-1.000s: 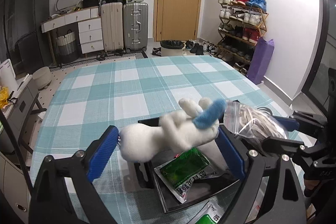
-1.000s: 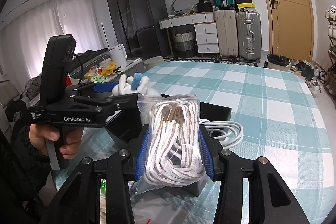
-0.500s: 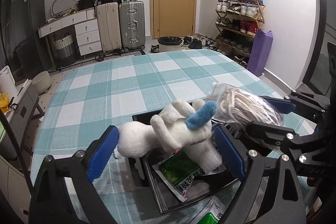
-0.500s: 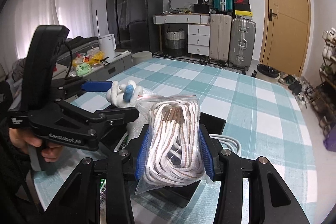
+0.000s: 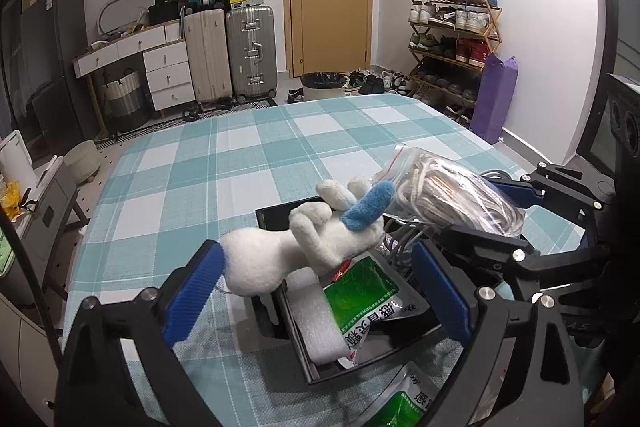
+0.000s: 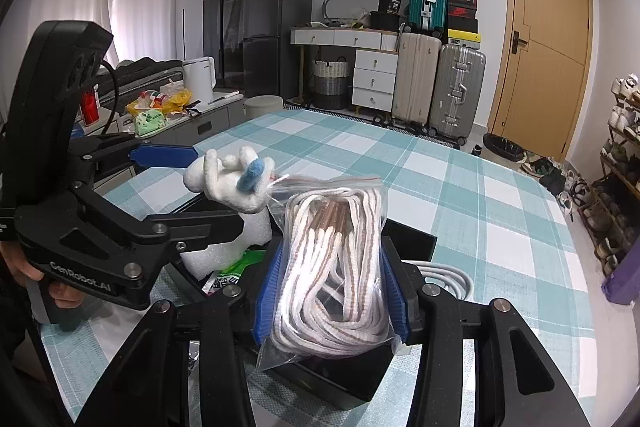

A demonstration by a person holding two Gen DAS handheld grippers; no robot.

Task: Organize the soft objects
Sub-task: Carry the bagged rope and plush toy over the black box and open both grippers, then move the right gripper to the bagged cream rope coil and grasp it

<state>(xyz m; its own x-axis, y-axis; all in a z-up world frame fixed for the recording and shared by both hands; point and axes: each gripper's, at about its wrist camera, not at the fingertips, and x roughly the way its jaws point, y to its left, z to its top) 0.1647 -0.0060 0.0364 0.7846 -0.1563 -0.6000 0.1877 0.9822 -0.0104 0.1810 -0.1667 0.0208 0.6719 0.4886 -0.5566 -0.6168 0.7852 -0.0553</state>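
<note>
The right claw (image 6: 330, 291) grips a bag of white cord (image 6: 332, 263) over the black tray (image 5: 304, 359) — the left claw (image 5: 316, 287) stands open around a white plush toy (image 5: 304, 243).

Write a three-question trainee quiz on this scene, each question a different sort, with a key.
1. True or false: the right claw is shut on the bag of laces.
2. Which item lies in the black tray? A) green sachet B) a shoe C) a cup
3. Fill in: the plush toy between the left claw fingers has a ___ ear.

Key: 1 true; 2 A; 3 blue.
</note>
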